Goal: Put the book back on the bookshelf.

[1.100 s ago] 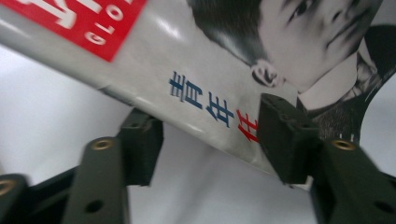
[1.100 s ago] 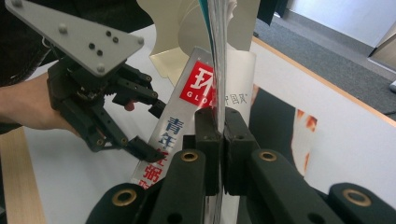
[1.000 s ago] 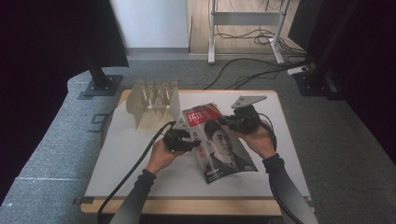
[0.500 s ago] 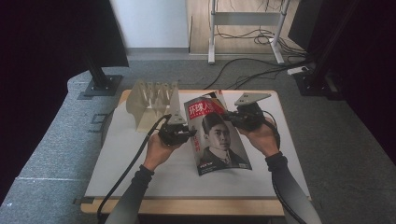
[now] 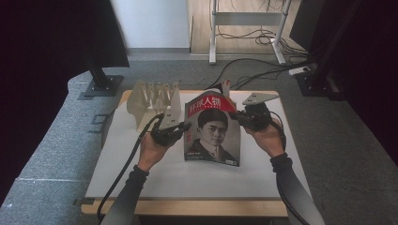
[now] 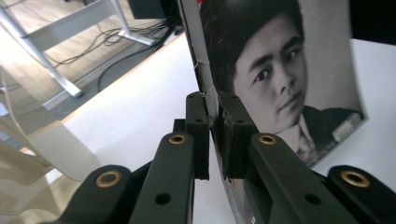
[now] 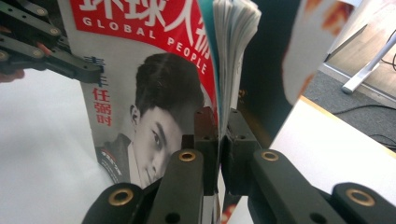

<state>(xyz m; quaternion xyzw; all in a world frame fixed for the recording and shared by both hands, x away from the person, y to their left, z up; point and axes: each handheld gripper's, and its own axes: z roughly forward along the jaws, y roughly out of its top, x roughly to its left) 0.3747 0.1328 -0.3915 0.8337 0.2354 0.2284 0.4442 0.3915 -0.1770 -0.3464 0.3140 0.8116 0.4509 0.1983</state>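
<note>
A magazine (image 5: 212,131) with a red masthead and a black-and-white portrait on its cover stands nearly upright above the white table top (image 5: 141,159), held by both grippers. My left gripper (image 5: 185,127) grips its left edge, the spine side. Its jaws have just been closing, and in the left gripper view the left gripper (image 6: 215,135) pinches the magazine (image 6: 280,70). My right gripper (image 5: 237,117) holds the right edge. In the right gripper view the right gripper (image 7: 219,140) is shut on the magazine (image 7: 154,70), whose loose pages fan out above it, with the left gripper (image 7: 46,51) at the top left.
A pale slotted rack (image 5: 155,101) stands at the table's back left, close to my left hand. Behind the table are a white metal frame (image 5: 244,18) and cables on the floor. A black stand base (image 5: 103,86) sits on the floor at left.
The magazine has gone from lying tilted on the table to standing nearly upright. My left hand has risen and its jaws have closed on the left edge. The right hand has barely moved.
</note>
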